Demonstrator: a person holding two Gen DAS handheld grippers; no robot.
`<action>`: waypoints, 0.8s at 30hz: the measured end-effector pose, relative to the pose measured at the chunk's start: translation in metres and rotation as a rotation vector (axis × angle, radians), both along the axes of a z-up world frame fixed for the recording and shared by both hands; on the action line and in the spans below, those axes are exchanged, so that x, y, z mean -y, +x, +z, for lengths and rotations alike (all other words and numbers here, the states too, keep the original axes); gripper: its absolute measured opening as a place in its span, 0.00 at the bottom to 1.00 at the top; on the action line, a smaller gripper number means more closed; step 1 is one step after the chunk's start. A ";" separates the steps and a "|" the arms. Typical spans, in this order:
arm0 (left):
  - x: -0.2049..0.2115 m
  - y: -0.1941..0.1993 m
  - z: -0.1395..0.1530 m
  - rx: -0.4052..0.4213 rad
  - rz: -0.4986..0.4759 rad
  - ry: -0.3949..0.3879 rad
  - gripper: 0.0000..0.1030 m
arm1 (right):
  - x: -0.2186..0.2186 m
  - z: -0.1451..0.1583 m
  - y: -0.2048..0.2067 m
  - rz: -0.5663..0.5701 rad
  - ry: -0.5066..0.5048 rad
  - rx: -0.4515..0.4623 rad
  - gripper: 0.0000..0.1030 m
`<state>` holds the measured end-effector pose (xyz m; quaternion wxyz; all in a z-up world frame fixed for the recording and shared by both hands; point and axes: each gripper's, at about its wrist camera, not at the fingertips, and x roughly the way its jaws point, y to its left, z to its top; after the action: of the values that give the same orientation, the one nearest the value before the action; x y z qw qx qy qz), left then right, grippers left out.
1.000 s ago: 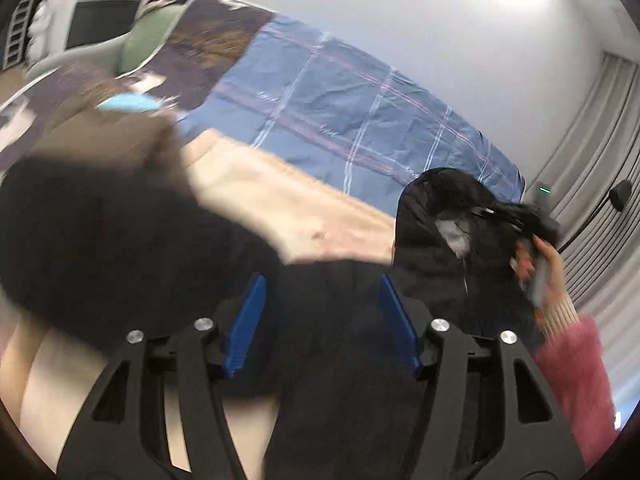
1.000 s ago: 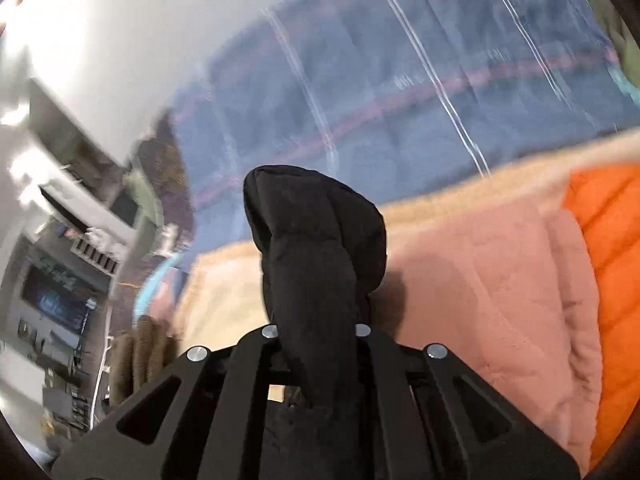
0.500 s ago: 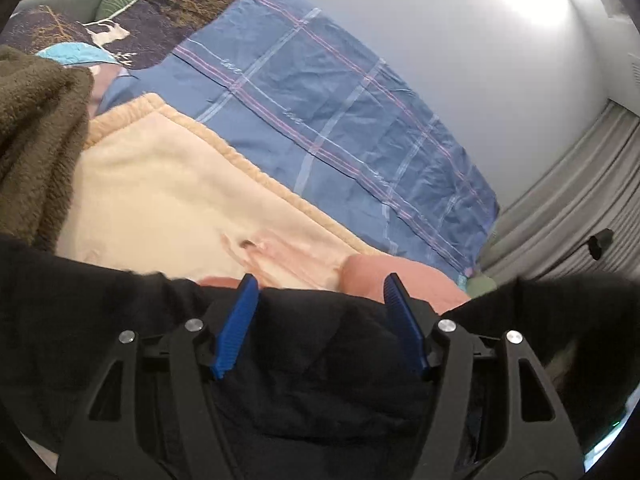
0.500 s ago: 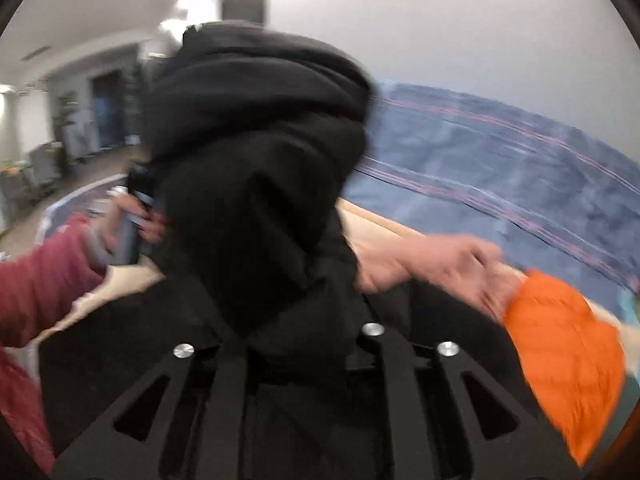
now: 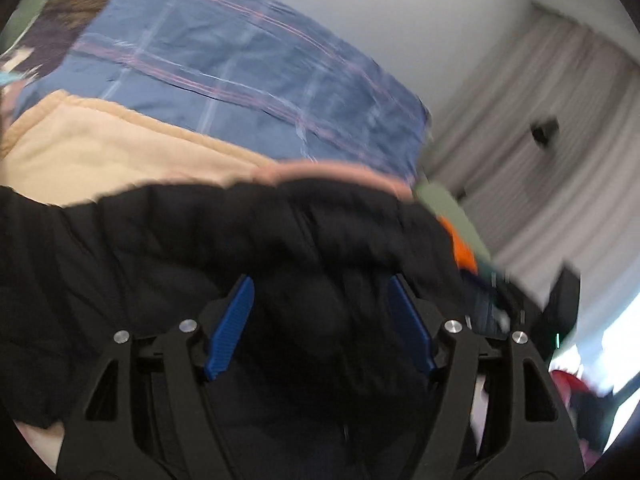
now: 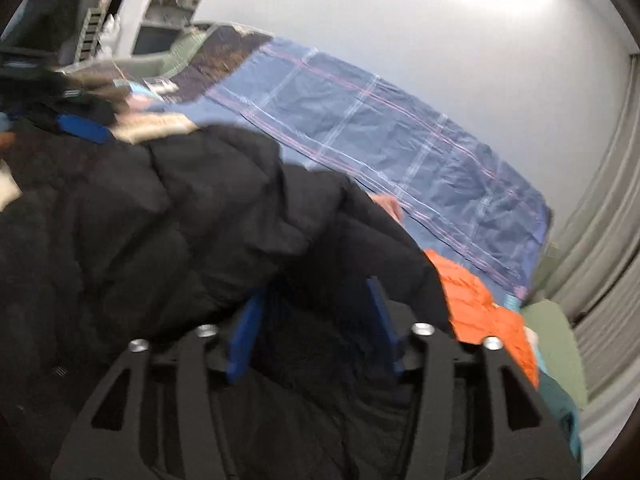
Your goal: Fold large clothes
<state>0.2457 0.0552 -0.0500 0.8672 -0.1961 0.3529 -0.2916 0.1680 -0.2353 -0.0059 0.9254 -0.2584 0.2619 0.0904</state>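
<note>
A black puffy jacket [image 5: 168, 248] lies across the bed and fills the lower half of both views. My left gripper [image 5: 320, 280] hovers over it, its blue pads [image 5: 230, 322] set wide apart. Its jaws are opening, and a bulge of jacket sits between them. My right gripper [image 6: 316, 288] is over the jacket [image 6: 132, 216] too. Its jaws are opening, with loose black fabric draped between and over its blue pads [image 6: 246, 330]. Neither pair of pads visibly presses the cloth. Both views are blurred.
A blue plaid sheet [image 5: 224, 64] covers the bed behind the jacket, with a cream blanket [image 5: 92, 152] and a pink one [image 5: 332, 170] on it. An orange puffy garment [image 6: 476, 300] and a green one [image 6: 548, 332] lie to the right. Grey curtains [image 5: 532, 128] hang at the right.
My right gripper was shut on a raised fold of the black jacket, then rolled and opened. The jacket has come down onto the bed. My left gripper swung right along the bed.
</note>
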 end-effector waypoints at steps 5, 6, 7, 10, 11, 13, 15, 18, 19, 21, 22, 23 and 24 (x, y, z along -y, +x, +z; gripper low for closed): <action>0.066 -0.015 -0.012 0.088 -0.147 0.197 0.58 | 0.044 0.012 -0.023 -0.202 0.143 -0.019 0.44; 0.075 -0.015 -0.017 0.086 -0.156 0.228 0.52 | 0.055 0.025 -0.031 -0.229 0.261 -0.016 0.34; 0.091 -0.010 -0.024 0.075 -0.160 0.295 0.48 | 0.058 0.033 -0.037 -0.218 0.338 -0.016 0.31; 0.121 0.011 -0.052 0.030 -0.134 0.421 0.44 | 0.037 0.046 -0.058 -0.054 0.452 0.002 0.29; 0.123 0.017 -0.061 -0.002 -0.121 0.420 0.44 | 0.024 0.041 -0.059 -0.006 0.459 -0.021 0.29; 0.116 0.025 -0.072 -0.052 -0.096 0.377 0.45 | 0.004 0.017 -0.046 0.061 0.502 -0.135 0.27; 0.105 0.024 -0.071 -0.059 -0.084 0.361 0.45 | -0.005 -0.012 -0.027 0.050 0.520 -0.234 0.25; 0.083 0.007 -0.064 -0.014 -0.040 0.435 0.44 | 0.005 -0.076 0.015 -0.113 0.483 -0.330 0.07; 0.070 0.000 -0.062 -0.004 -0.018 0.443 0.44 | 0.012 -0.089 0.024 -0.147 0.512 -0.373 0.05; 0.049 -0.010 -0.058 -0.012 0.012 0.408 0.36 | 0.017 -0.086 0.023 -0.147 0.555 -0.379 0.05; 0.037 -0.016 -0.053 -0.016 0.018 0.358 0.33 | 0.015 -0.079 0.021 -0.141 0.536 -0.361 0.06; 0.034 -0.018 -0.049 -0.013 0.020 0.332 0.33 | 0.013 -0.072 0.017 -0.133 0.519 -0.339 0.06; 0.031 -0.021 -0.046 -0.005 0.018 0.303 0.31 | 0.010 -0.062 0.012 -0.116 0.512 -0.314 0.06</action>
<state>0.2242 0.0245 -0.0959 0.8885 -0.0669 0.3931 -0.2269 0.1802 -0.2456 -0.0678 0.9123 0.0158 0.3847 0.1392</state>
